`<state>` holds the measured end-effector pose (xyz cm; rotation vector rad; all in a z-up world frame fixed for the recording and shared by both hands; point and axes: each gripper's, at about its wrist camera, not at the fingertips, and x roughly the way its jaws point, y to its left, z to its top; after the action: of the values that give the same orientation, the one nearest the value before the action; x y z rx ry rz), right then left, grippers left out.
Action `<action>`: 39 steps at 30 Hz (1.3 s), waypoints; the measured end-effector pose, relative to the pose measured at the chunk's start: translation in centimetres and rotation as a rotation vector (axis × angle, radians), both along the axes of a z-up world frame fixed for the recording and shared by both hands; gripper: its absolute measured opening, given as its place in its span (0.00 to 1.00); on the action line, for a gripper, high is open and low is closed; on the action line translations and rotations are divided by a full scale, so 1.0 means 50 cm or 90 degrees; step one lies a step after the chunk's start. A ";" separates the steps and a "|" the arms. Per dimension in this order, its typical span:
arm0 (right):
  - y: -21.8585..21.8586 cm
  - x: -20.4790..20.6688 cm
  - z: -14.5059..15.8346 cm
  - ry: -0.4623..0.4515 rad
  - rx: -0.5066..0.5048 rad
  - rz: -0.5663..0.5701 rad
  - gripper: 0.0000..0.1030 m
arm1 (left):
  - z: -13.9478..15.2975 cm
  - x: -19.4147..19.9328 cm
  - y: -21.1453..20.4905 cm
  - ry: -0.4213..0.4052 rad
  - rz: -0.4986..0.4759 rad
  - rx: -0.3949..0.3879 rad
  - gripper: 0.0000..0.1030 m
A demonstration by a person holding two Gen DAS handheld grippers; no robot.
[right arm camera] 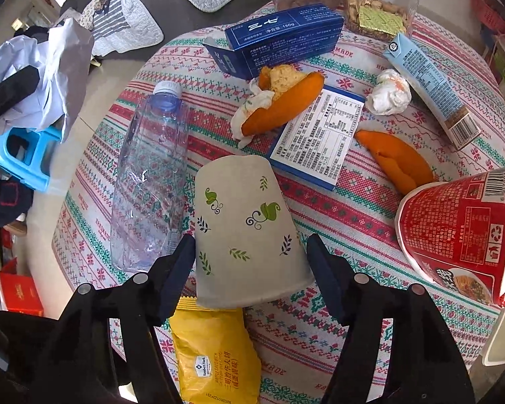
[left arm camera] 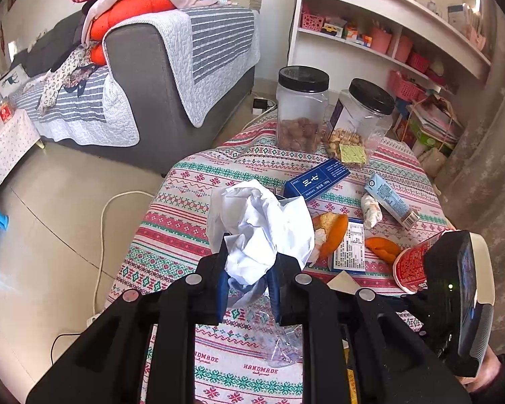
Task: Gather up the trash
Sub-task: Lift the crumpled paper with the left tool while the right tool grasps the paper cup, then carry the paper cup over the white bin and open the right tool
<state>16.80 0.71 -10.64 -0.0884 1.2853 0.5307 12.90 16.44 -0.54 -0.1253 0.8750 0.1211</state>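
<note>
Two lidded jars of snacks.

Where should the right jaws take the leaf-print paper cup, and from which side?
Across the paper cup body near its wide rim, from above. It lies on its side between the right gripper jaws, which straddle it, so the curved walls face the pads.

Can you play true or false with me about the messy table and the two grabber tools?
1. The left tool pinches crumpled white paper. True.
2. The paper cup stands upright. False: it lies on its side between the right tool's fingers.
3. The clear bottle lies flat beside the cup. True.
4. Both jars have red lids. False: the lids are black.
5. The orange peels lie on the floor. False: they lie on the tablecloth.
</note>
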 end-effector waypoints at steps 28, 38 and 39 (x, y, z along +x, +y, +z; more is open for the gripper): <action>-0.482 0.006 0.230 -0.334 -0.012 -0.452 0.64 | 0.051 0.036 -0.114 -0.086 -0.013 -0.038 0.19; -0.644 0.028 0.140 -0.269 -0.254 -0.596 0.73 | 0.039 0.068 -0.228 -0.075 -0.074 -0.047 0.19; -0.656 0.029 0.133 -0.257 -0.259 -0.602 0.81 | 0.038 0.072 -0.242 -0.073 -0.082 -0.050 0.19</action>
<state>18.22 -32.10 -3.97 0.0751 0.8836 -0.5409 16.49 4.36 1.34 -0.1468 0.7717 -0.0411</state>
